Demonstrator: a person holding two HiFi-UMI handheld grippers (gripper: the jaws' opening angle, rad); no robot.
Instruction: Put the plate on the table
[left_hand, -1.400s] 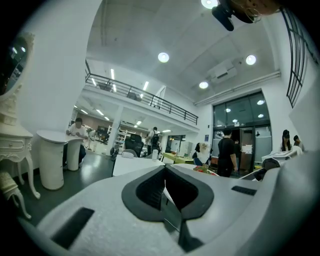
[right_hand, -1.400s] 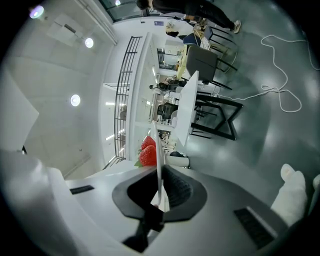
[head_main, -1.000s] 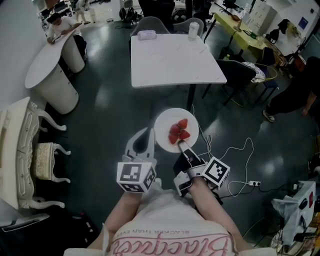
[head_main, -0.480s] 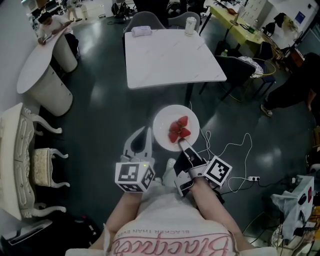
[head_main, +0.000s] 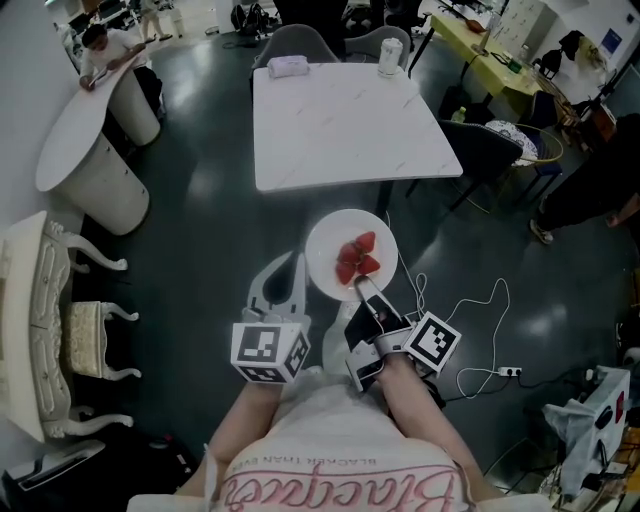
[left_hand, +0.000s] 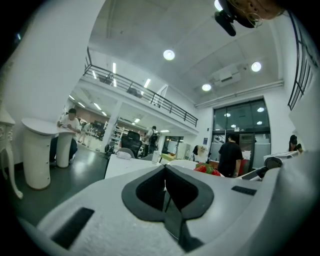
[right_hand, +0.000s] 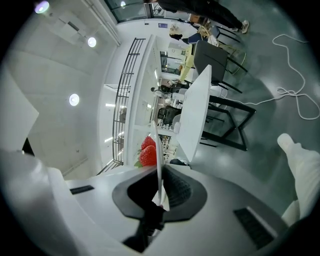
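A round white plate (head_main: 329, 252) with red strawberries (head_main: 358, 259) hangs in the air above the dark floor, short of the white square table (head_main: 350, 125). My right gripper (head_main: 362, 290) is shut on the plate's near rim; in the right gripper view the plate's edge (right_hand: 158, 160) runs between the jaws with the strawberries (right_hand: 148, 151) on its left face. My left gripper (head_main: 284, 282) is beside the plate on the left, jaws shut with nothing between them (left_hand: 165, 192). The strawberries (left_hand: 208, 169) show to its right.
A can (head_main: 388, 57) and a small white object (head_main: 290, 67) stand at the table's far edge. Dark chairs (head_main: 485, 150) surround it. A round white counter (head_main: 88, 135) and an ornate white chair (head_main: 50, 320) are left. A cable and power strip (head_main: 500, 370) lie on the floor at right. A person's legs (head_main: 590, 195) are far right.
The view has shifted a little, so the table sits slightly lower and closer. Plate and both grippers keep the same places relative to each other.
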